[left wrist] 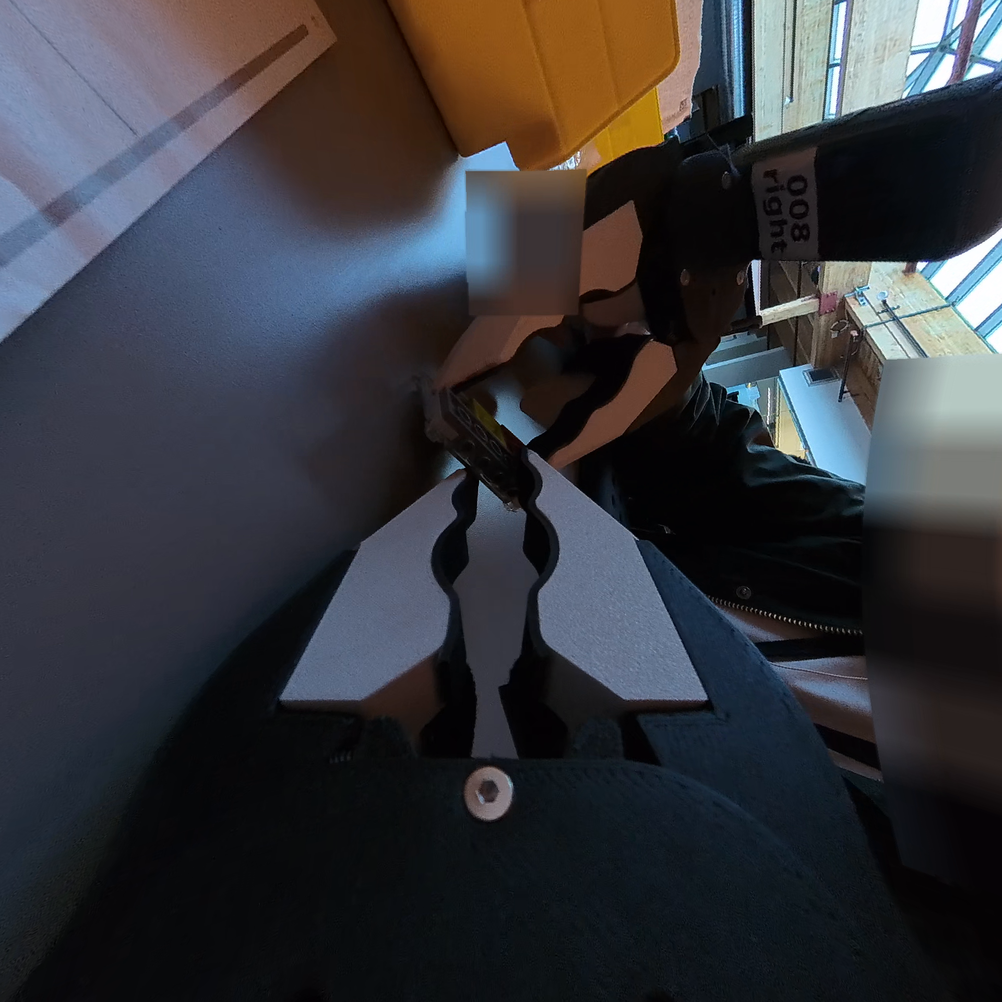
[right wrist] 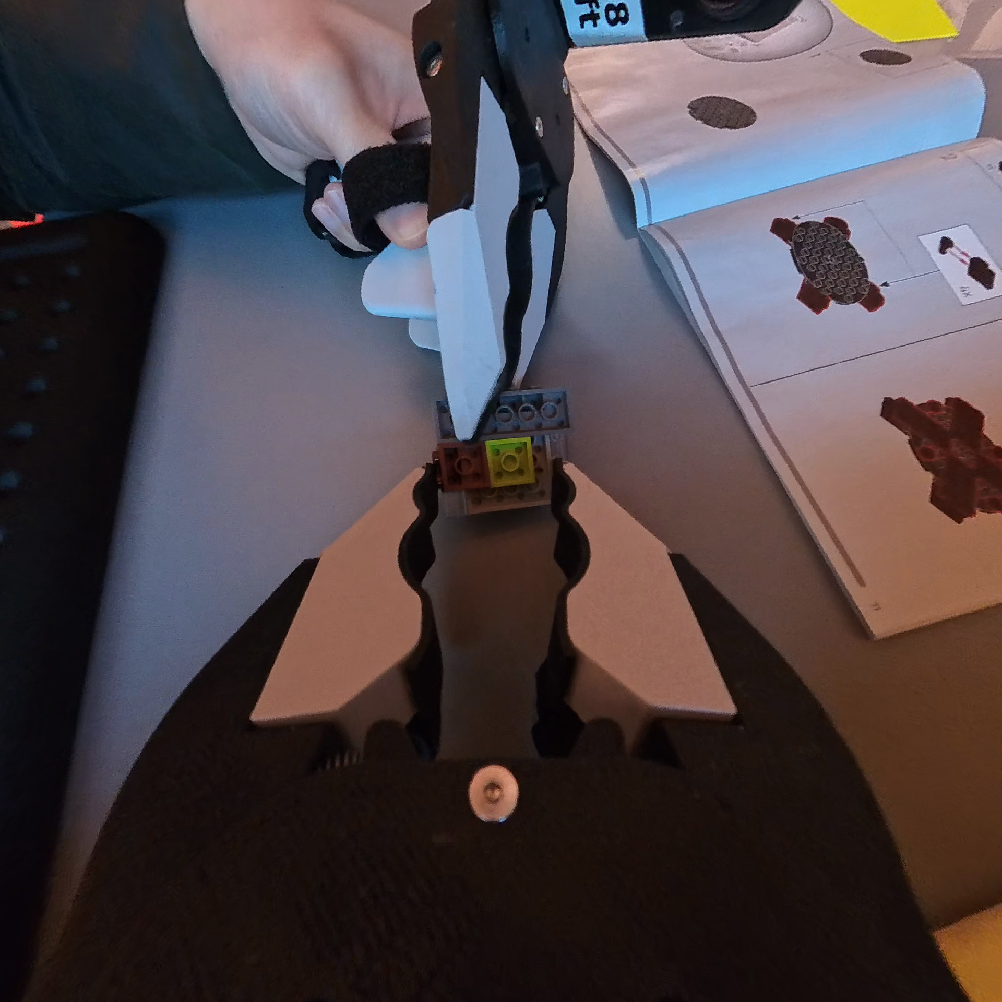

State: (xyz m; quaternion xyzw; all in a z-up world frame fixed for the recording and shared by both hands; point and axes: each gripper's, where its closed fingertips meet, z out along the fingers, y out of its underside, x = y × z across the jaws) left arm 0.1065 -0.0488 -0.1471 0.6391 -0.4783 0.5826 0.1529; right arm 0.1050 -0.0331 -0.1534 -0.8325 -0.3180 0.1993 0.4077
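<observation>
A small brick assembly sits between both grippers over the grey table. It has a grey studded plate, a brown brick, a lime-yellow brick and a light grey base. My right gripper is shut on the assembly, one finger on each side. My left gripper comes in from above with its tips pinched at the brown brick. In the left wrist view my left gripper holds the dark end of the assembly, and the right gripper grips it from the far side.
An open instruction booklet lies to the right on the table and also shows in the left wrist view. A yellow bin stands beyond. A dark studded mat lies at left. A person's hand holds the left gripper.
</observation>
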